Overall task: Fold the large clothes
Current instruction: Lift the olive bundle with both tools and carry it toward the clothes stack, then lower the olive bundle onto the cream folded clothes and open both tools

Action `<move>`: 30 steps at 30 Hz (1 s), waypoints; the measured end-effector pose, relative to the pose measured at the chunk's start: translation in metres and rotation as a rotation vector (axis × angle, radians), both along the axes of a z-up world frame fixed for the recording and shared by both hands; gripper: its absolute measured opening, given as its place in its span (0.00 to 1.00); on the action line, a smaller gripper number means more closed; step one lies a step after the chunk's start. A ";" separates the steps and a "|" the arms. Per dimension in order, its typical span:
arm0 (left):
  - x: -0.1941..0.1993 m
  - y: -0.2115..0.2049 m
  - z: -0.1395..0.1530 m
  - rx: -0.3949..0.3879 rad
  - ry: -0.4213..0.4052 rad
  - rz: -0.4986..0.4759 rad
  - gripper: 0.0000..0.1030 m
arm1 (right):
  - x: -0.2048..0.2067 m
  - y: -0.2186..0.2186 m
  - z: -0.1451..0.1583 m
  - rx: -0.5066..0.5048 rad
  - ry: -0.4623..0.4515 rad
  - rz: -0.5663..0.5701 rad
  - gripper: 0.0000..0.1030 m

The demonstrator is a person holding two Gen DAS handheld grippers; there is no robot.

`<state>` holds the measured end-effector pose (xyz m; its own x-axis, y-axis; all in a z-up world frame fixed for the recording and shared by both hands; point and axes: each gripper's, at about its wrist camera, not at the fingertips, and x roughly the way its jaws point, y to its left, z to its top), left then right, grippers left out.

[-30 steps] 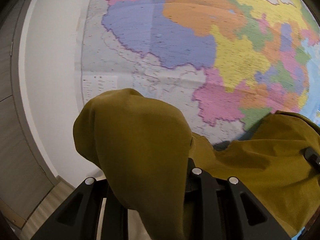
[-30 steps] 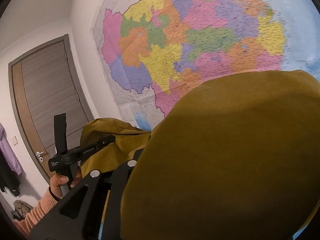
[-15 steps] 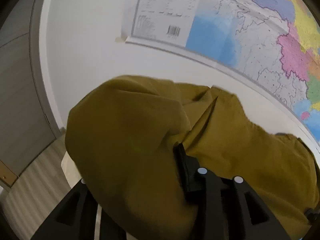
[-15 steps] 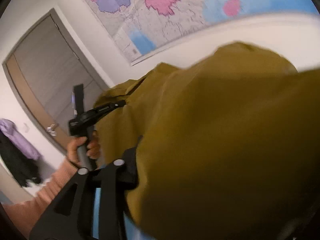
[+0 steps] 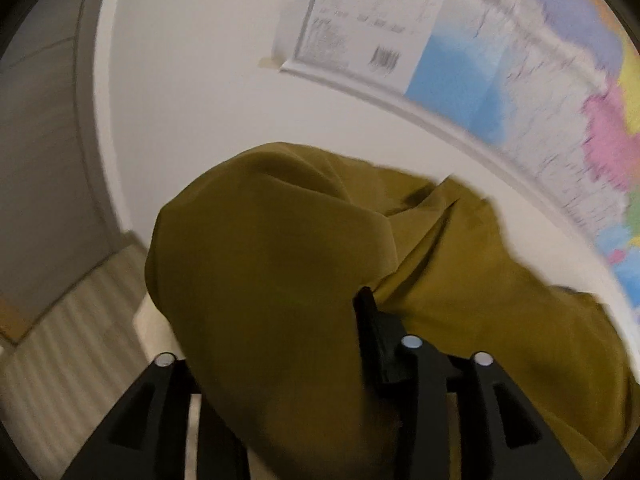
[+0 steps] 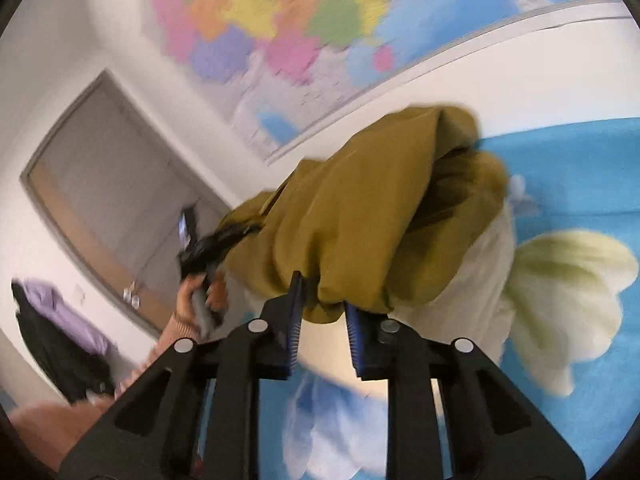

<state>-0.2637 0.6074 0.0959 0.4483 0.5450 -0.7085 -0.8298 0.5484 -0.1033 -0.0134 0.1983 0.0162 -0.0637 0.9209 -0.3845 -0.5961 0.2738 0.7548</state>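
Two ends of one olive-brown fabric garment [image 6: 360, 216] are taken up, and it hangs bunched in the air below the colourful paper wall map [image 6: 280, 20], over the blue bed cover printed with white clouds and pale flowers [image 6: 580, 168].

The right hand-held gripper [image 6: 323, 292] has its blue-padded fingers [image 6: 294, 320] a little apart, with a rolled hem filling the gap at the very tips, so it reads as pinching that hem. From there the cloth rises away from it towards the map.

The left hand-held gripper [image 6: 224, 238], gripped by a hand in a peach sleeve [image 6: 198, 300], is buried in the far end, on the side of the map where the grey-brown door [image 6: 100, 184] stands. In its own view cloth drapes over it and only one finger [image 5: 368, 320] shows, so I cannot tell how its jaws stand.

The garment's long axis runs from one gripper to the other, roughly along the map's lower edge. It is slack and doubled on itself, with a cream layer [image 6: 480, 280] showing under it, which may be lining.

Laying it flat probably calls for drawing the two ends apart along that axis before lowering onto the bed below the map. Nothing solid stands between, and the bunched folds are the likely trouble. Purple and black clothes [image 6: 60, 320] hang beyond the door, well away from the map.
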 end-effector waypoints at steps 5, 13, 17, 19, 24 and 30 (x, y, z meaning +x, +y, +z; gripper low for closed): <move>-0.001 -0.020 0.004 0.072 0.061 0.039 0.47 | -0.007 0.006 -0.025 -0.186 0.047 0.063 0.28; -0.039 -0.078 0.035 0.266 0.091 0.070 0.65 | -0.016 -0.019 0.025 -0.209 -0.129 0.129 0.33; -0.035 -0.122 0.053 0.329 0.073 -0.101 0.71 | -0.025 -0.026 0.062 -0.135 -0.309 0.135 0.34; -0.020 -0.134 0.055 0.319 0.072 -0.195 0.72 | -0.018 -0.015 0.072 -0.112 -0.371 0.088 0.42; 0.029 -0.150 0.034 0.262 0.109 -0.333 0.73 | 0.025 0.044 0.043 -0.216 -0.339 -0.006 0.41; 0.049 -0.124 -0.008 0.163 0.187 -0.266 0.78 | 0.054 0.066 -0.039 -0.388 -0.110 0.026 0.35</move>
